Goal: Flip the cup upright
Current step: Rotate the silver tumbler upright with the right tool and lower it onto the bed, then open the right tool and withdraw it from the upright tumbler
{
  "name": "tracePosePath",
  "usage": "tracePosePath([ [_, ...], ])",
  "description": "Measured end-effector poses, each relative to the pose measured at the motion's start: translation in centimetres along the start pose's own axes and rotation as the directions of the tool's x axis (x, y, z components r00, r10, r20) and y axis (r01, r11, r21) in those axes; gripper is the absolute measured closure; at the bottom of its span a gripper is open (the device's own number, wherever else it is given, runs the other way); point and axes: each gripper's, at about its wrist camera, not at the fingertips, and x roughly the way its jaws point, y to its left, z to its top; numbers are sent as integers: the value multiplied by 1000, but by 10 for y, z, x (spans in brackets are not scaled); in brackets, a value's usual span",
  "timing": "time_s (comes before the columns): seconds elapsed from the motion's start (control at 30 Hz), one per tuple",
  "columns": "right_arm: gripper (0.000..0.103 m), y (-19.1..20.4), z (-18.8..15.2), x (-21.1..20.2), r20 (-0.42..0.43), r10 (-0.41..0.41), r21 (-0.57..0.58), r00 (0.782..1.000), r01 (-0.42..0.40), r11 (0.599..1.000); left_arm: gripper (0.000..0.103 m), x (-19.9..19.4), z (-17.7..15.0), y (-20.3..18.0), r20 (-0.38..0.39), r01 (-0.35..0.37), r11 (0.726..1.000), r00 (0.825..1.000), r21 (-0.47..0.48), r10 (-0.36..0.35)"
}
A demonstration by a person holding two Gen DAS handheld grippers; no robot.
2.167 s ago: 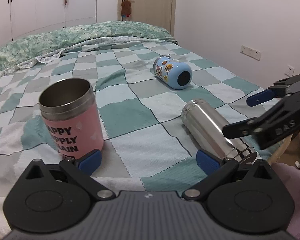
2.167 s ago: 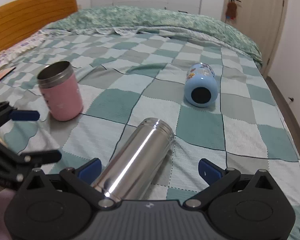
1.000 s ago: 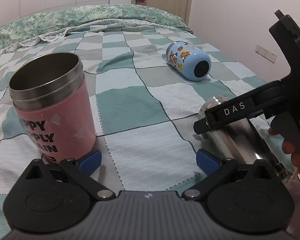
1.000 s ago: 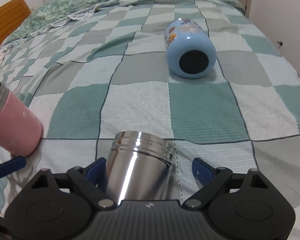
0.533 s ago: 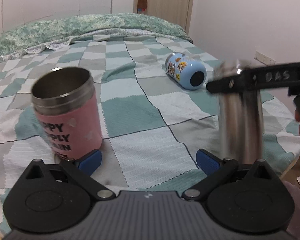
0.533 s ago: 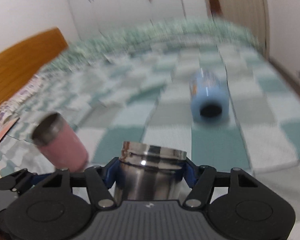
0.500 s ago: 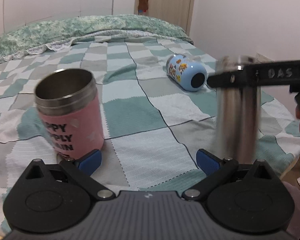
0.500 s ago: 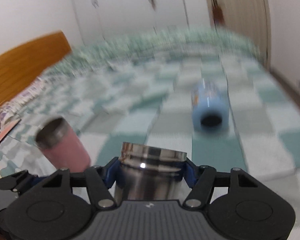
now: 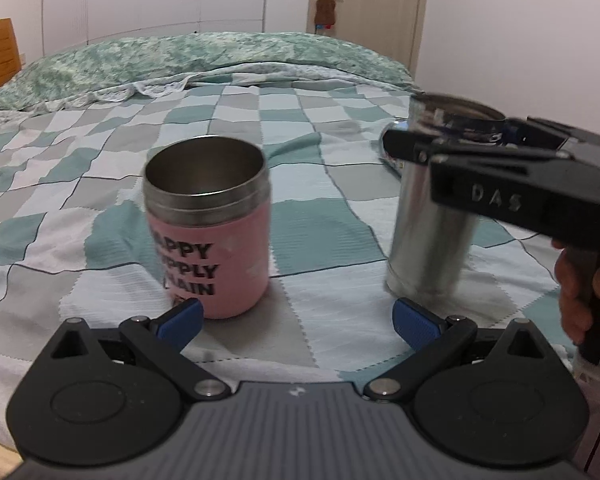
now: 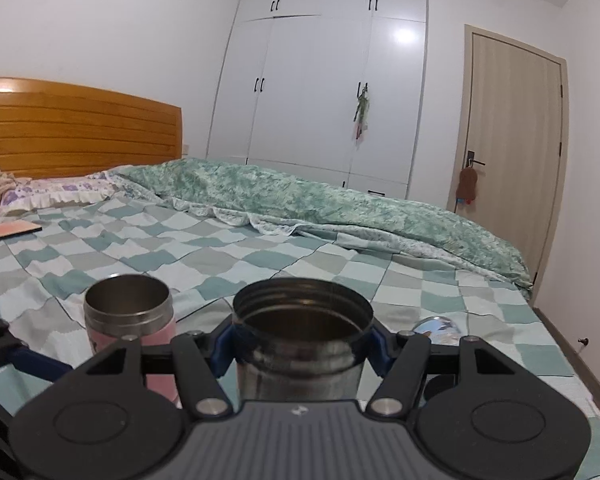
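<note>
My right gripper (image 10: 302,350) is shut on the rim of a steel cup (image 10: 300,344), which stands upright with its mouth up and its base on the checked bedspread (image 9: 328,236). In the left wrist view the steel cup (image 9: 432,224) stands at the right with the right gripper (image 9: 460,136) clamped around its top. A pink cup (image 9: 208,232) stands upright in front of my left gripper (image 9: 296,320), which is open and empty, its left pad beside the pink cup's base. The pink cup (image 10: 134,328) also shows in the right wrist view.
A blue cartoon cup (image 10: 436,328) lies on its side on the bedspread behind the steel cup, mostly hidden. A green quilt (image 10: 320,204) is heaped along the far side. A wooden headboard (image 10: 76,132), wardrobe (image 10: 320,92) and door (image 10: 512,140) stand beyond.
The right gripper closed on the lying steel cup, swung it upright and has set its base on the bedspread. The left gripper stayed open by the pink cup.
</note>
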Motion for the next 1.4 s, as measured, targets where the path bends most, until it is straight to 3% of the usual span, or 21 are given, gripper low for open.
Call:
tracePosePath([
  [0.1, 40, 4, -7, 11, -22, 5, -3, 1000, -6, 1000, 0, 2, 0, 6, -3, -9, 1000, 1000, -7, 9],
  [0.33, 40, 13, -20, 8, 25, 3, -43, 1000, -2, 999, 0, 4, 0, 12, -3, -16, 1000, 1000, -14, 16],
  [0.83, 39, -1, -25, -10, 33, 1, 24, 999, -2, 1000, 0, -6, -2, 7, 11, -16, 1000, 1000, -3, 16],
  [1.17, 2, -8, -24, -42, 82, -22, 60, 996, 17, 998, 0, -27, -9, -1, 41, -23, 1000, 999, -6, 23],
  [1.4, 0, -23, -46, -103, 103, -60, 81, 993, 51, 995, 0, -61, -29, -22, 144, 2, 1000, 990, -5, -1],
])
